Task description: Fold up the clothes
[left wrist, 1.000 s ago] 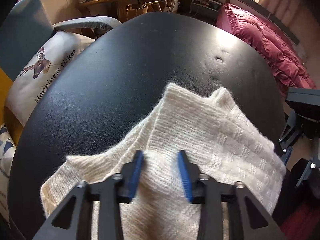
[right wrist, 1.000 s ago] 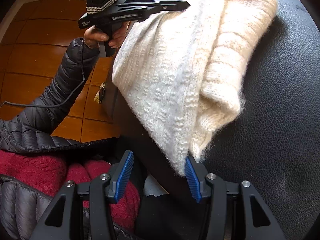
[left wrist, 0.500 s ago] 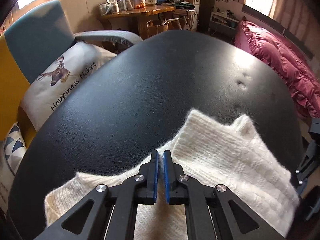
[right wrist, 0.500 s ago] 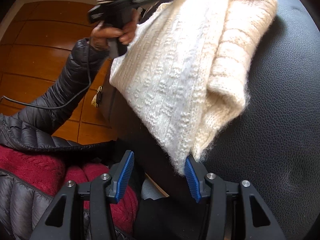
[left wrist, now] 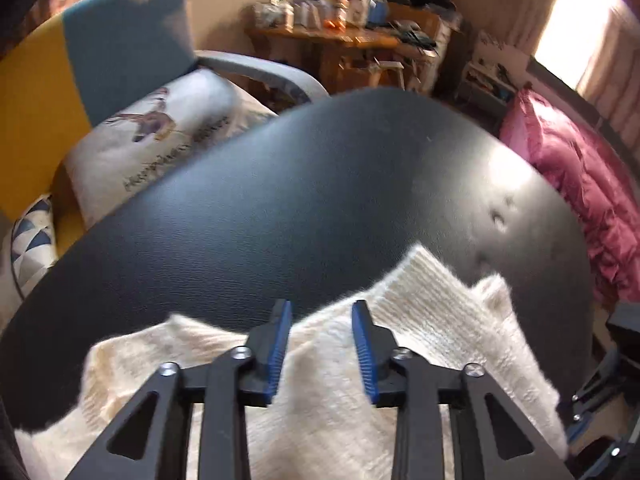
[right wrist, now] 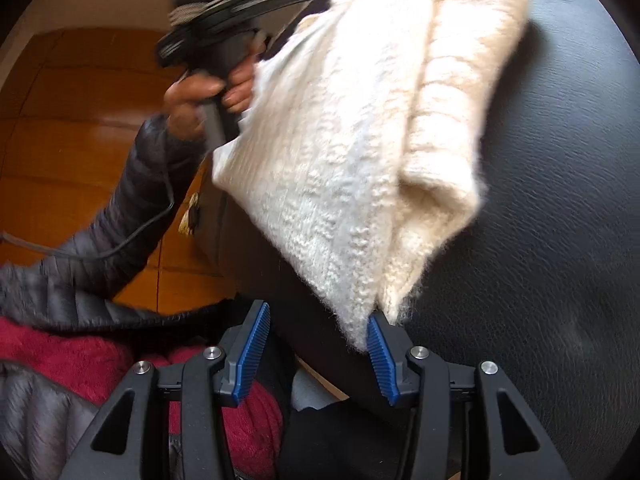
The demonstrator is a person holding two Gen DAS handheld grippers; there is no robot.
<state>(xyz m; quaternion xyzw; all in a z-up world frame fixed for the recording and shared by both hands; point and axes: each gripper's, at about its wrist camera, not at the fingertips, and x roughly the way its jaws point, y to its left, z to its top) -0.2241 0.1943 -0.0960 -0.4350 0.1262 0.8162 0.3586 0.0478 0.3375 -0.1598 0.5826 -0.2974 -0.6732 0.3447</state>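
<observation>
sweater point(right wrist: 360, 152) lies folded in thick layers on the near edge of the black table point(left wrist: 320, 208), one side overhanging toward the person. left tool point(left wrist: 322, 344) is over its top layer, fingers spread wide, gripping nothing; right tool point(right wrist: 316, 350) is also wide and empty. sweater's pointed corner hangs right at the right tool's inner pad, so right is nearer.

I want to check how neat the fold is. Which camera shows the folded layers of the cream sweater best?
The right wrist view: the sweater is seen edge-on, its stacked layers and thick rolled fold lying on the black table. The left wrist view shows only the sweater's top surface and far corners, partly hidden behind the open left tongs.
</observation>
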